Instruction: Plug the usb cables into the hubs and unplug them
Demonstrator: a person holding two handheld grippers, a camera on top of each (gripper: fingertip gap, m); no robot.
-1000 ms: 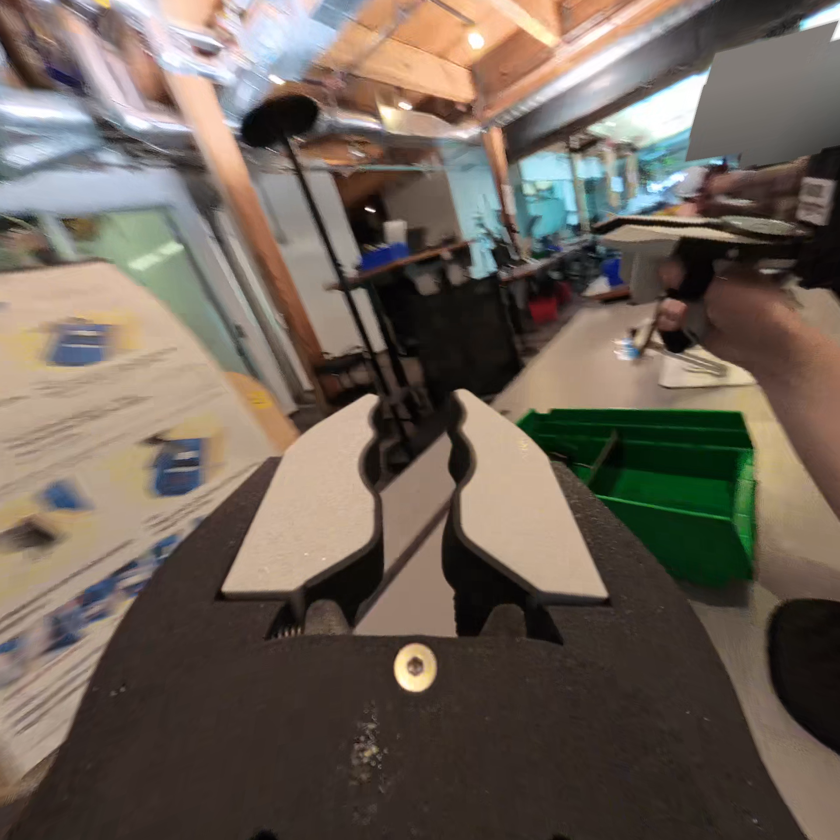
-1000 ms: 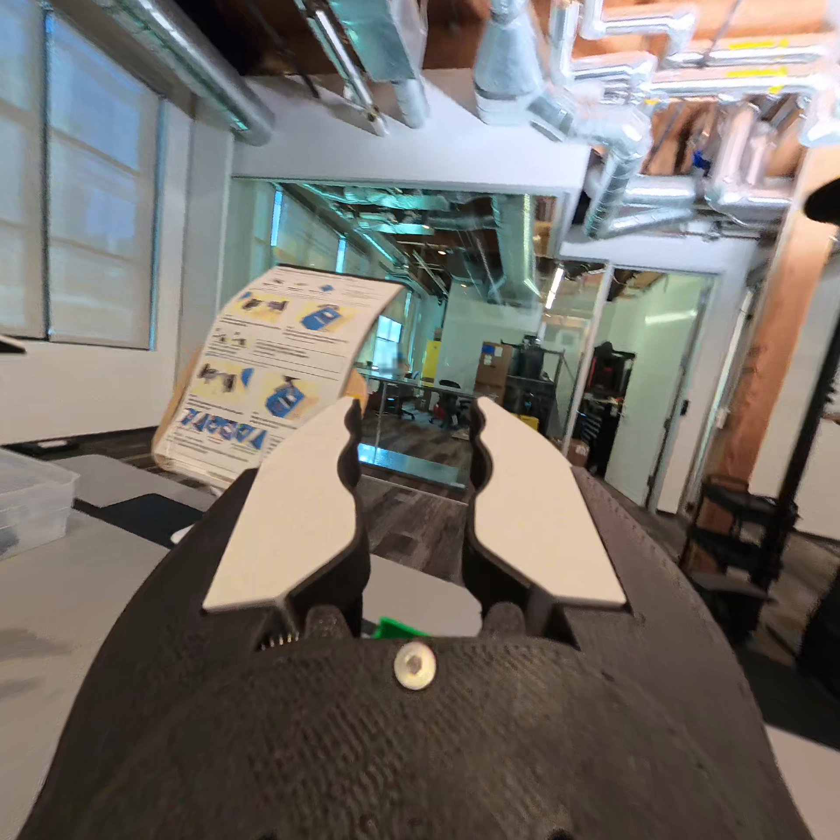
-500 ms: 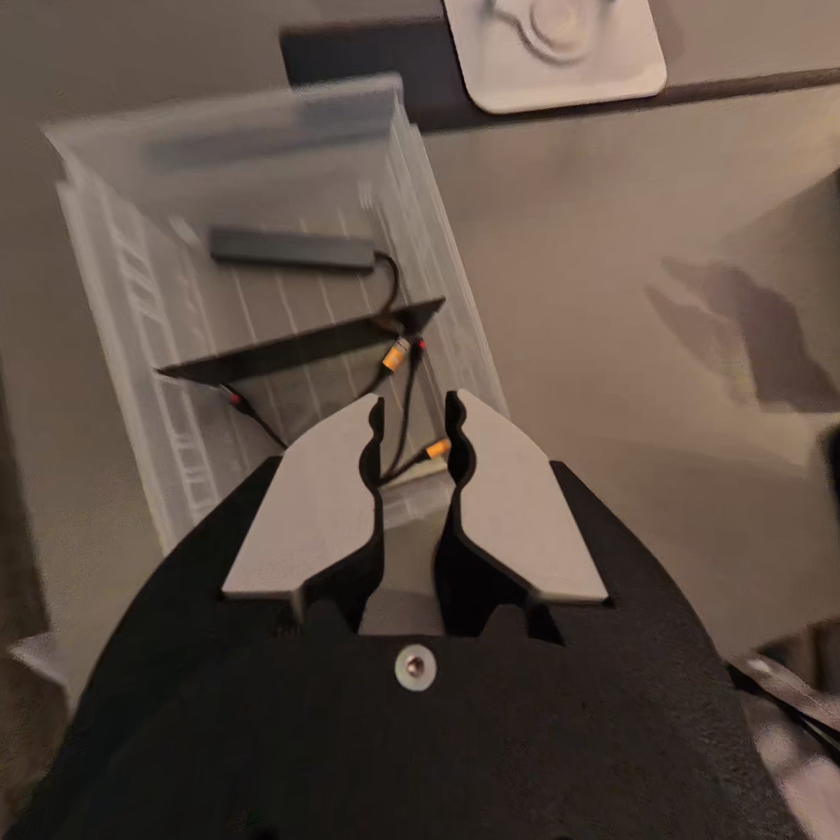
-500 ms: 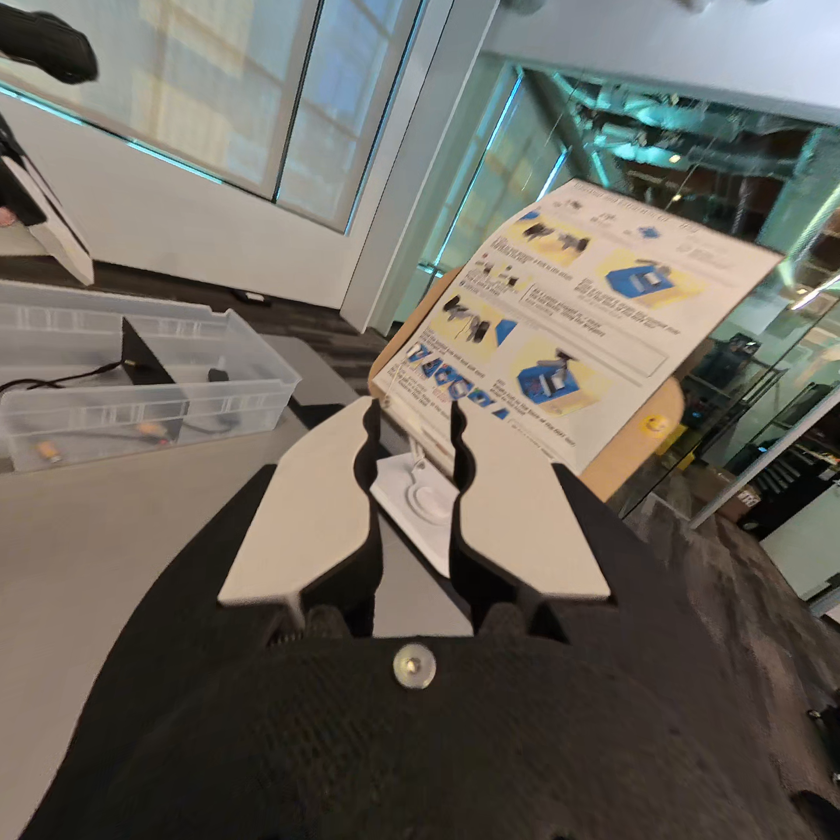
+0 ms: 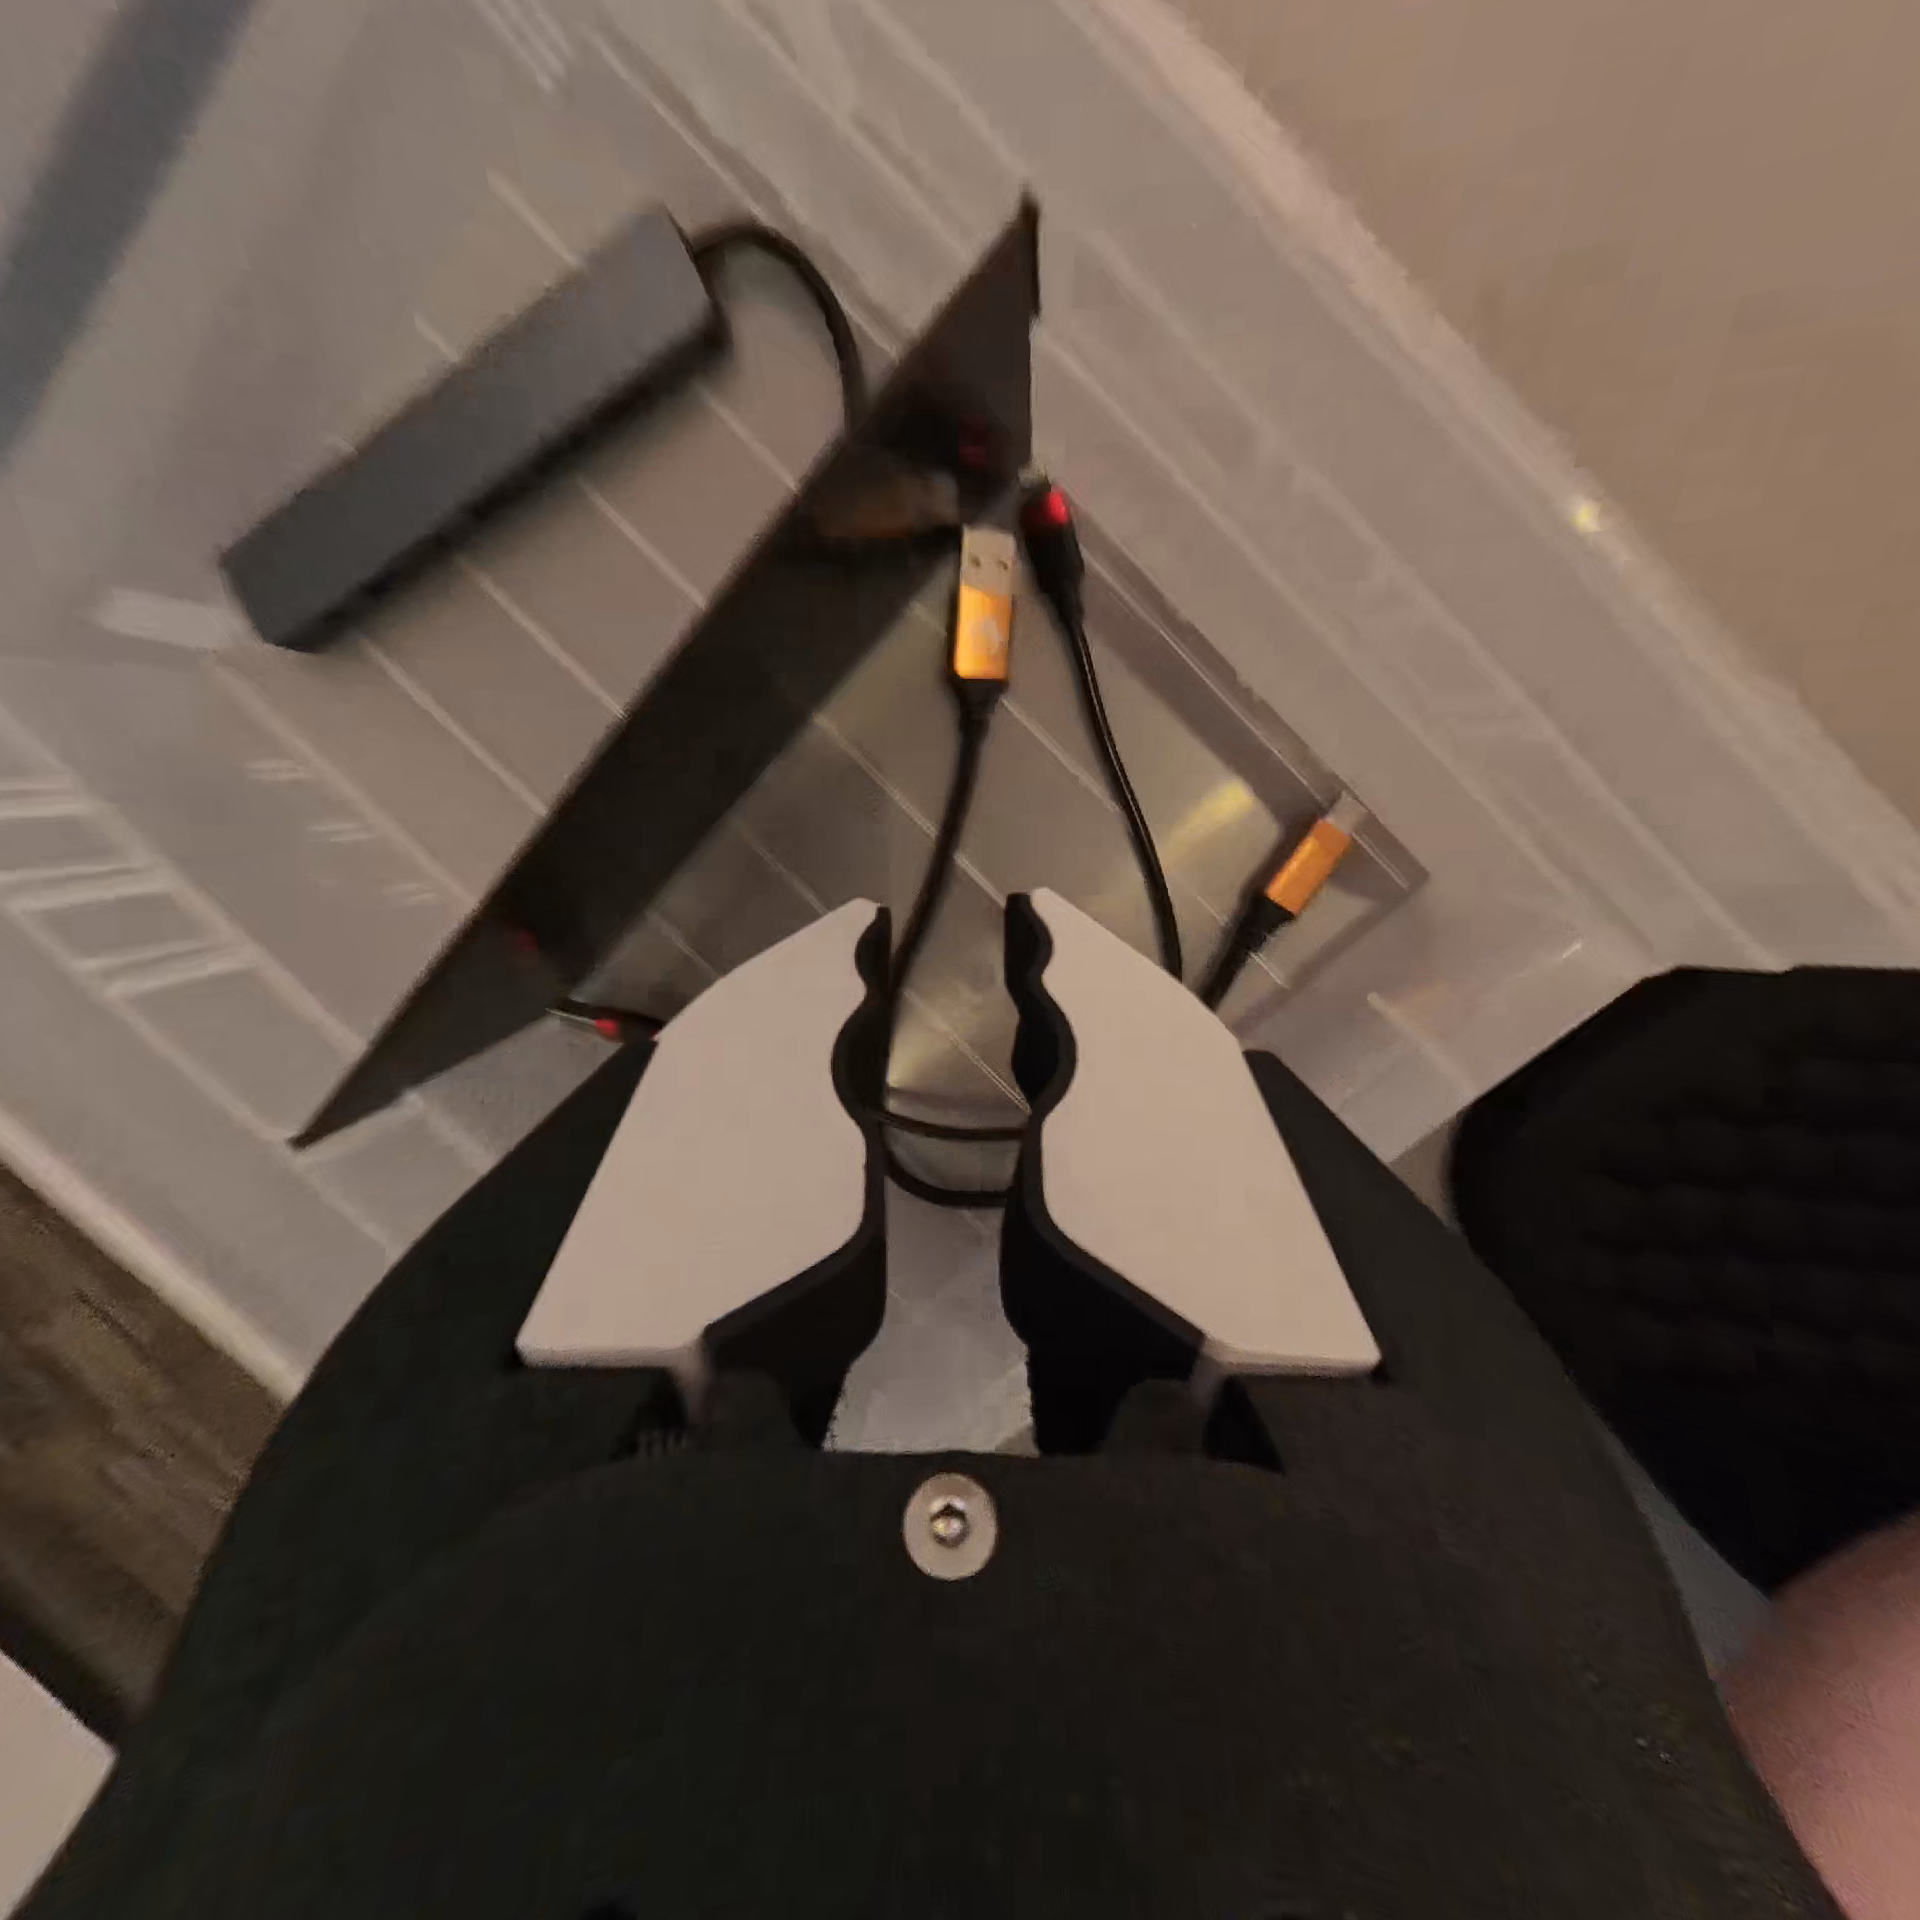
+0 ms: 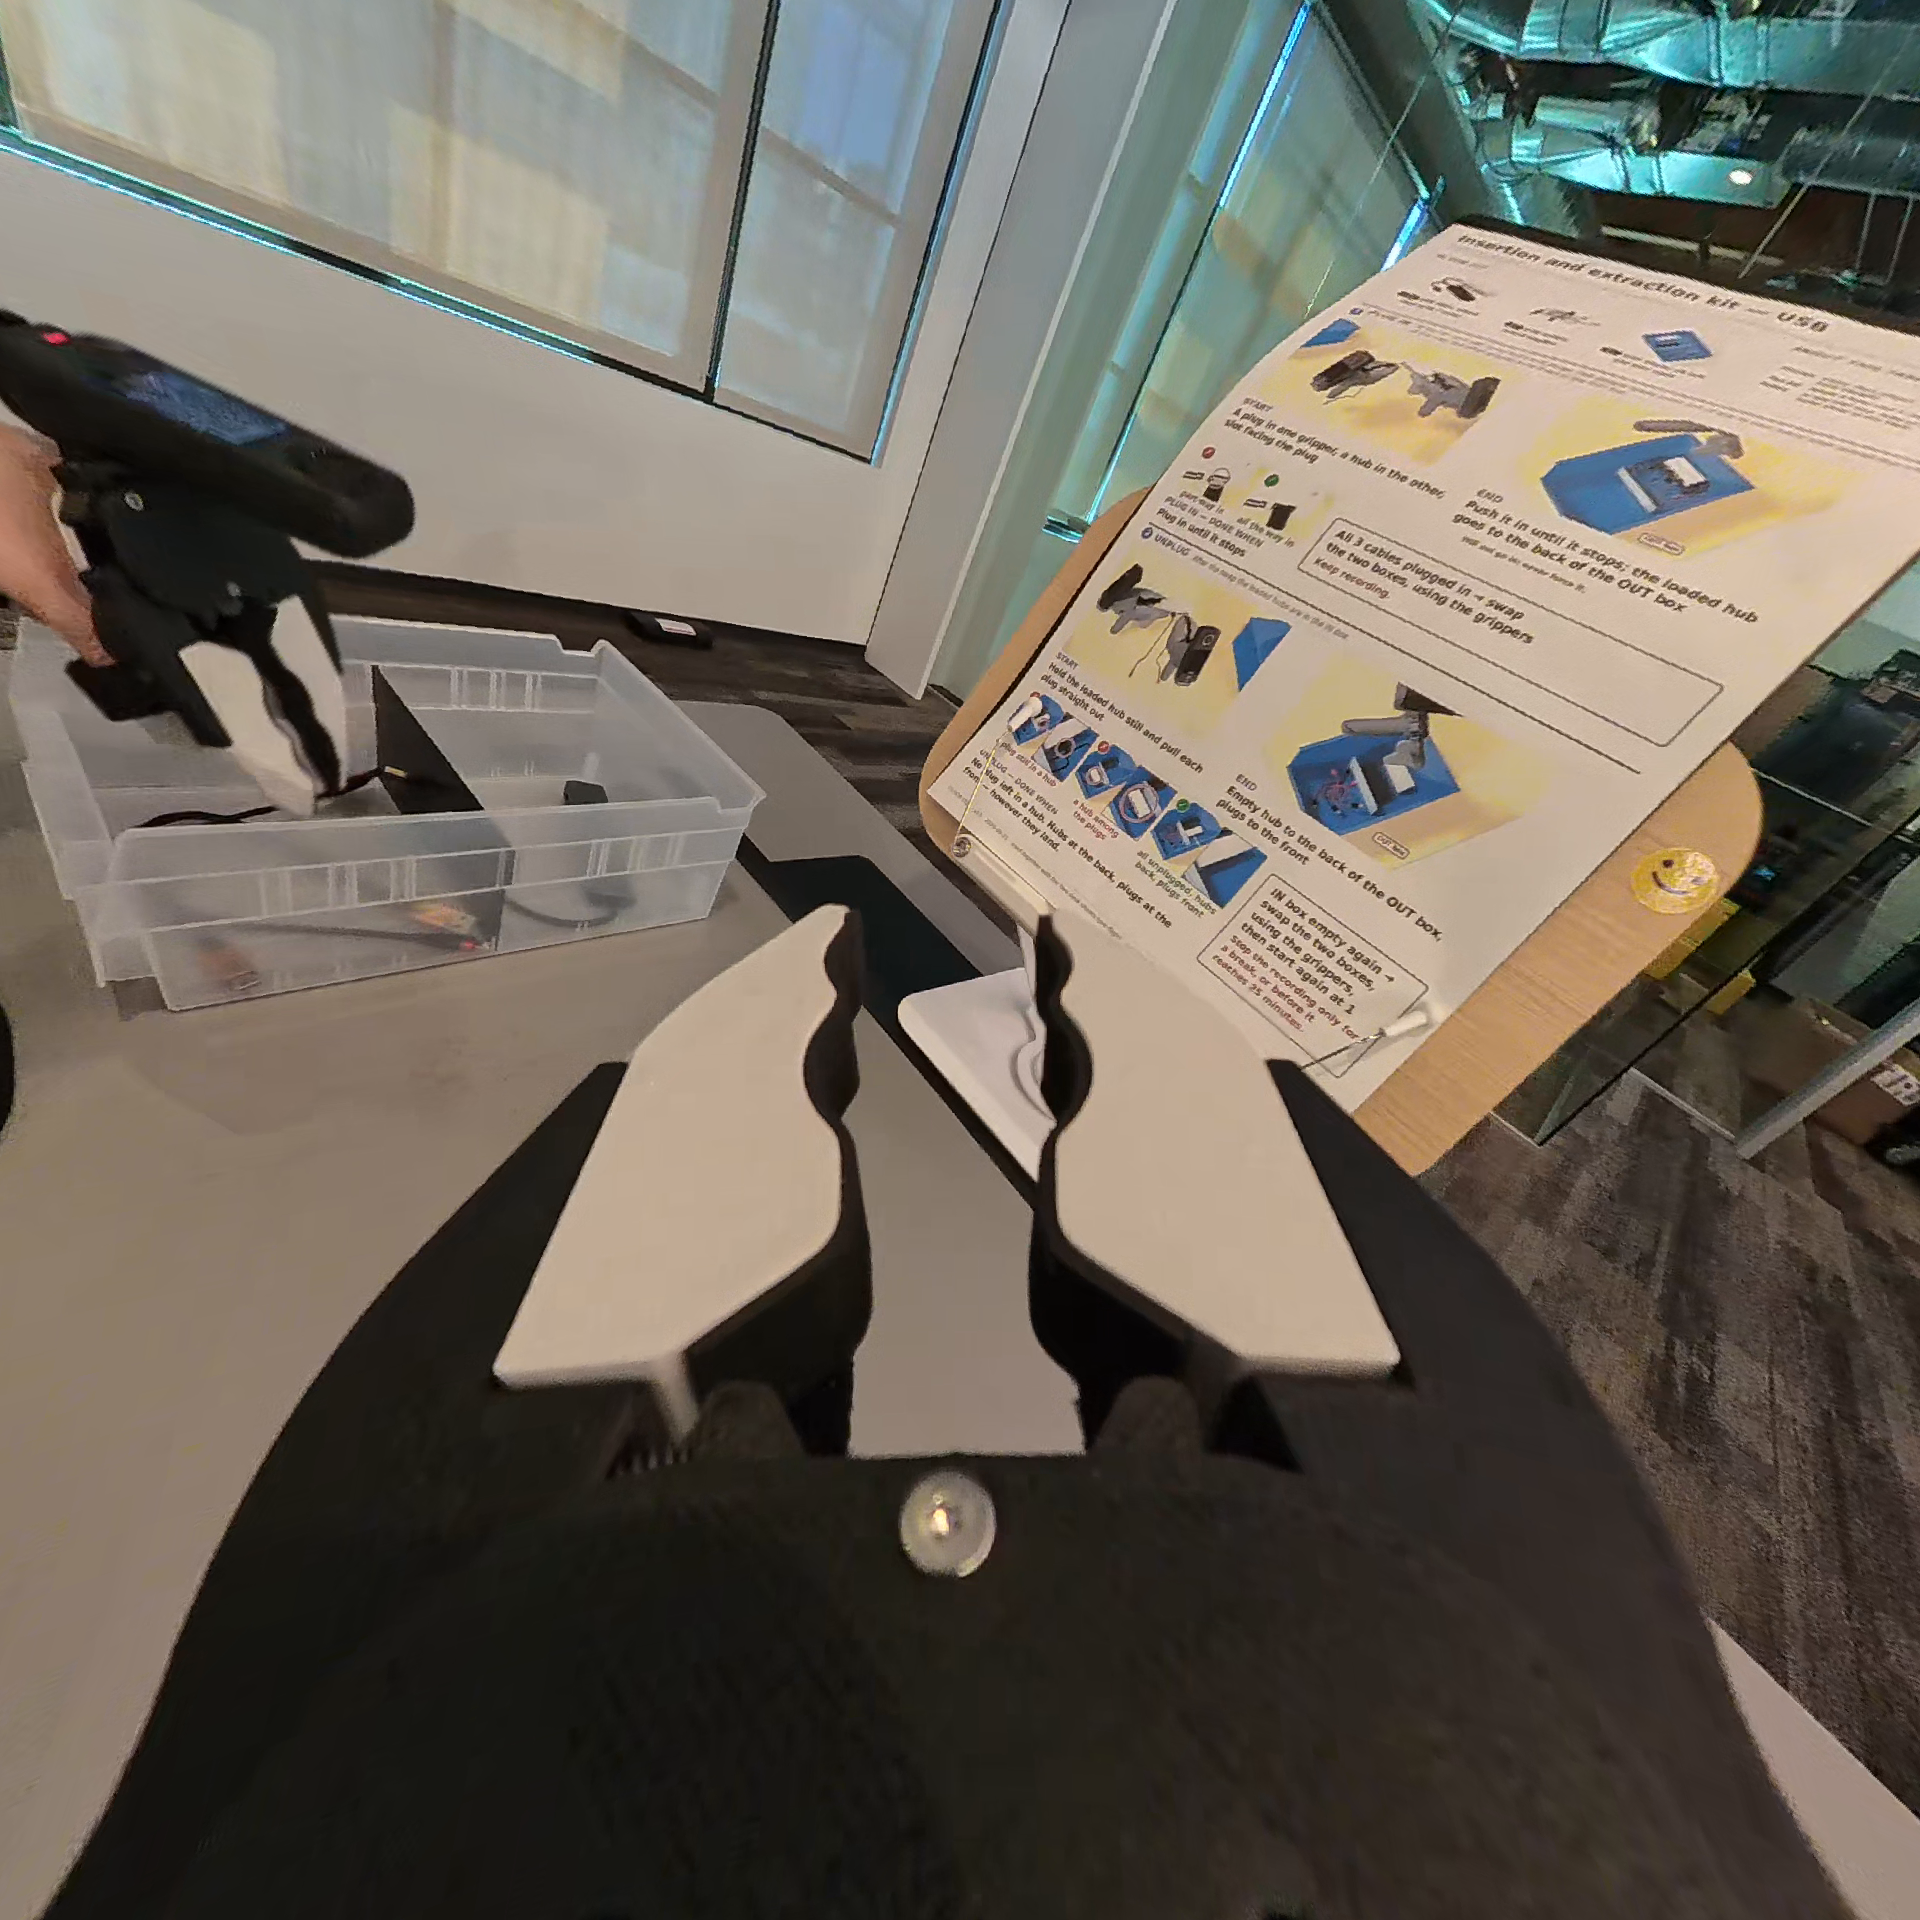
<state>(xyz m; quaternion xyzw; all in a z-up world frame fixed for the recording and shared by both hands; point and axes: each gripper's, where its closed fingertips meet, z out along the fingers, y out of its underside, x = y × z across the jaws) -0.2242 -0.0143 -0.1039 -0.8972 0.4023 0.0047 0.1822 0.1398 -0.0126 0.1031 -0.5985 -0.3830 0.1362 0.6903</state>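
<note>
Presently both hand-held grippers gape empty, left [image 5: 943, 920] over cables [image 5: 1127, 769] in bin [image 5: 1351, 436].

Left wrist view, motion-blurred: slim grey rectangular hub [image 5: 473, 436] at upper left lacks port detail; black braided cable loop [image 5: 940, 1132] passes behind the gripper's white fingers [image 5: 717, 1143]. Clear plastic bin [image 5: 1299, 436] runs off the frame.

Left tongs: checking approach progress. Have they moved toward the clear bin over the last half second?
Yes. The left tongs have dropped closer to the clear bin, whose black divider looks larger.
</note>
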